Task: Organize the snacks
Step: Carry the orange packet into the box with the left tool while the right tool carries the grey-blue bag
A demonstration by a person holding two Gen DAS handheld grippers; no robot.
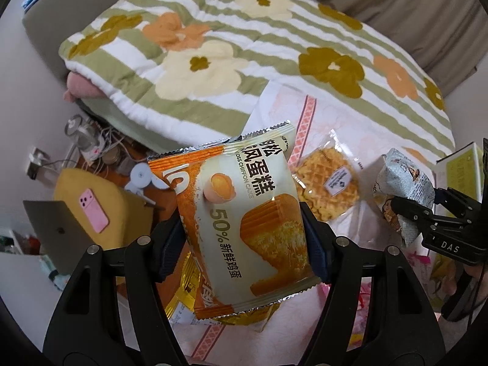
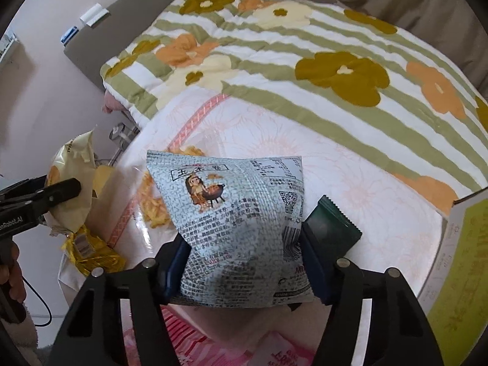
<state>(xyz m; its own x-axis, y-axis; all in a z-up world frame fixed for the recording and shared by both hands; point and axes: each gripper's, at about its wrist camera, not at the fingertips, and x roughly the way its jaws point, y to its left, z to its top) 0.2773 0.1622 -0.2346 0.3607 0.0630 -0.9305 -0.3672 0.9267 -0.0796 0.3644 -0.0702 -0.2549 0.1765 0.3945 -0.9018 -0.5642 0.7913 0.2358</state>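
Observation:
My left gripper is shut on an orange and cream chiffon cake packet, held above the bed. My right gripper is shut on a grey newsprint-pattern snack bag, also lifted. The right gripper with its bag shows at the right of the left wrist view. The left gripper with the cake packet shows at the left of the right wrist view. A clear-wrapped yellow waffle snack lies on the pink sheet. A dark green packet lies beside my right finger.
A yellow foil packet lies at the bed's left edge. Pink packets lie near the bottom. A green and white box stands at the right. A flowered striped quilt covers the far bed. A chair with a pink phone and a laptop stands beside the bed.

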